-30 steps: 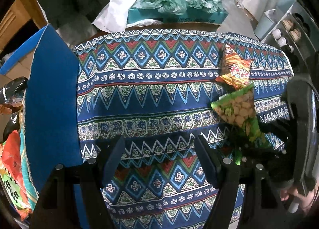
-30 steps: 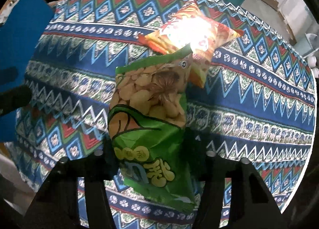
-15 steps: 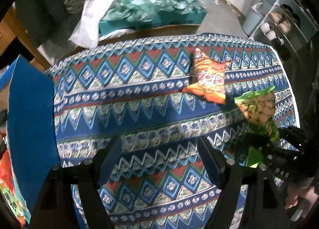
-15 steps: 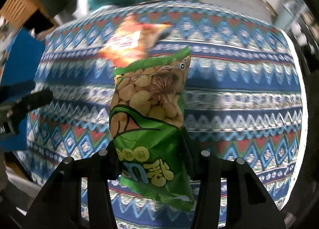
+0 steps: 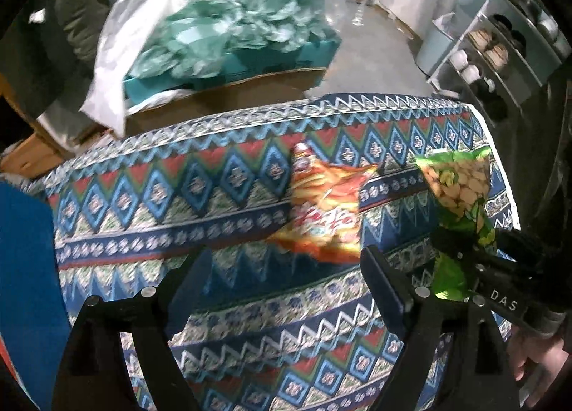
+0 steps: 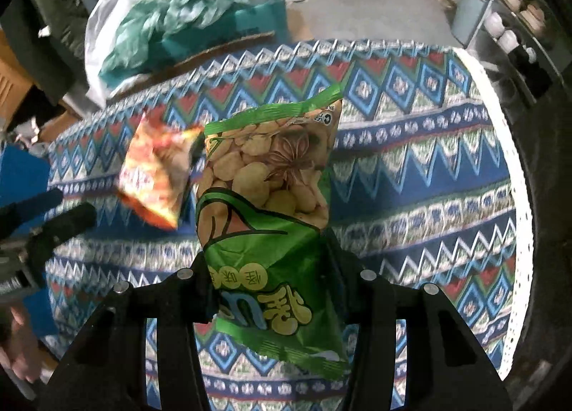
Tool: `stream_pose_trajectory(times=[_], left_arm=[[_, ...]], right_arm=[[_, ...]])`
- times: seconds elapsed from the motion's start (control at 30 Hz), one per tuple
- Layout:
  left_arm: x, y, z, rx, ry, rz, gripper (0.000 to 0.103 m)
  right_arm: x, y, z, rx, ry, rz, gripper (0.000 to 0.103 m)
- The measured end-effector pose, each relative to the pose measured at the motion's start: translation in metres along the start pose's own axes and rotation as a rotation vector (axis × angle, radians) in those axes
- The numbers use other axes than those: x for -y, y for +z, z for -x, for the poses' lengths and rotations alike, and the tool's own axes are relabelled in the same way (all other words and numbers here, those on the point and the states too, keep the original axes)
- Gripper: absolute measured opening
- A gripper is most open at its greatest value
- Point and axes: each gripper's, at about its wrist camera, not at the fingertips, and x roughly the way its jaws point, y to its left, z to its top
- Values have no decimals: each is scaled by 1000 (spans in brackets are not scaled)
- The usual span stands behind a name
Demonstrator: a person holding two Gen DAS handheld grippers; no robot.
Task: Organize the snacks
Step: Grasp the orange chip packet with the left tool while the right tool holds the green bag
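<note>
Right gripper (image 6: pixel 273 289) pinches the green snack bag (image 6: pixel 266 196) by its lower part, bag standing up off the patterned tablecloth (image 6: pixel 411 175) — most of the weight sits above the pinch, so it could flop over or slide out through the pads if the hand swings fast. Left gripper (image 5: pixel 282 289) is empty, jaws opening wide, nothing between them, hovering over the cloth just near-left of the orange snack bag (image 5: pixel 323 203). Risk there — the flat, slick bag lies on soft cloth, so a closing grab may skid off it or catch a fold of fabric and drag the cloth. The two grippers are close; the green bag hangs just right of the orange one, so they could bump. Farther right is the table edge (image 6: pixel 514 196), where a dropped bag could go over. Blur makes the exact gaps hard to tell.
</note>
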Motion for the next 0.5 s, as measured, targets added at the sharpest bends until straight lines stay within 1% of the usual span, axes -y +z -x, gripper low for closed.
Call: stream_pose_trajectory(times=[0.1, 0.2, 0.23, 0.37, 0.5], left_arm=[[8, 8, -12, -22, 16, -13, 86], [12, 15, -22, -34, -5, 1, 86], [13, 16, -24, -36, -7, 7, 86], [14, 21, -35, -49, -18, 38, 86], [11, 25, -48, -72, -53, 84, 86]], right_arm=[[-3, 10, -2, 12, -24, 12, 47], [-1, 15, -5, 13, -44, 9, 47], [-6, 14, -10, 12, -45, 3, 47], [-3, 16, -16, 6, -45, -10, 47], [-6, 20, -24, -4, -44, -15, 47]])
